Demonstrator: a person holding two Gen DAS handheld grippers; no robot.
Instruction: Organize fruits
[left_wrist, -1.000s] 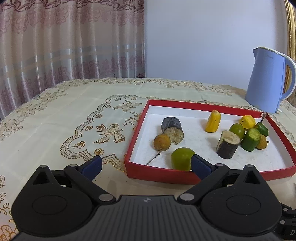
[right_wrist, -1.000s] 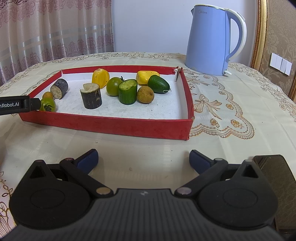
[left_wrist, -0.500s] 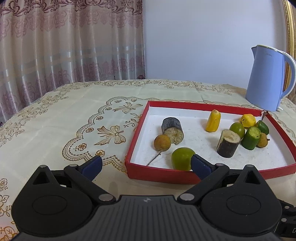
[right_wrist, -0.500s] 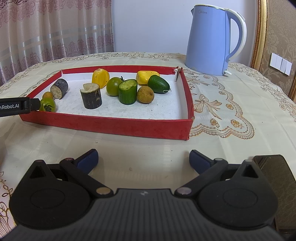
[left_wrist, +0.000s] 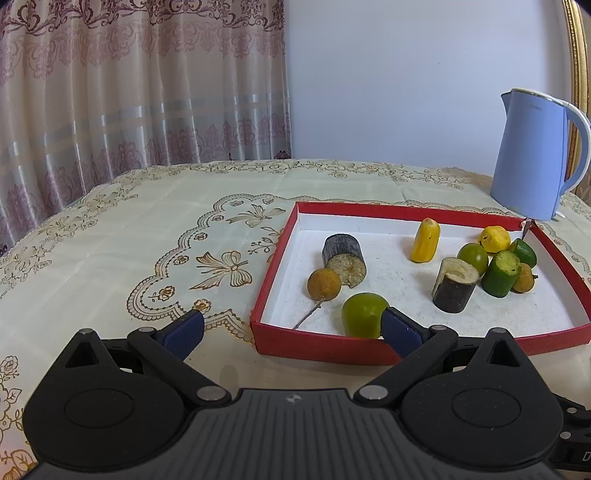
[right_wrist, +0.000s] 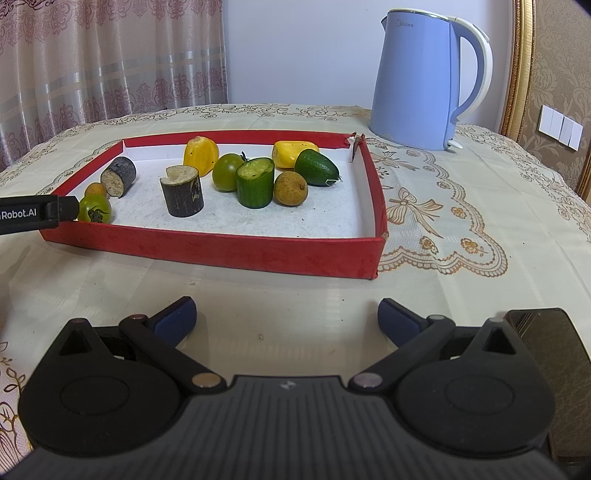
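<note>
Looking along my right hand-held gripper (right_wrist: 286, 314), I see its blue fingers spread wide over bare tablecloth, pinching nothing; a dark flat device (right_wrist: 543, 343) lies just beside its right finger. My left hand-held gripper (left_wrist: 291, 325) is likewise spread and empty, its right fingertip (left_wrist: 400, 328) at the near wall of the red tray (left_wrist: 317, 349), in front of a green tomato (left_wrist: 364, 314); I cannot tell whether they touch.

All the fruit sits inside the tray on its white floor. Nearest the left corner are the green tomato, a brown longan (left_wrist: 324, 283) with a thin stem, and a dark cut cylinder lying on its side (left_wrist: 343, 254). Further right, a second dark cylinder (right_wrist: 182, 190) stands upright. Beyond it cluster another green tomato (right_wrist: 227, 171), an upright cucumber chunk (right_wrist: 255, 182), a second longan (right_wrist: 290, 188) and a dark green oval fruit (right_wrist: 316, 167). Two yellow fruits (right_wrist: 201, 155) (right_wrist: 291, 153) sit nearest the far wall.

Past the tray's torn far right corner (right_wrist: 354, 144), a pale blue kettle (right_wrist: 424, 81) stands on the desk (right_wrist: 480, 206). Patterned curtains (left_wrist: 129, 81) hang behind.
</note>
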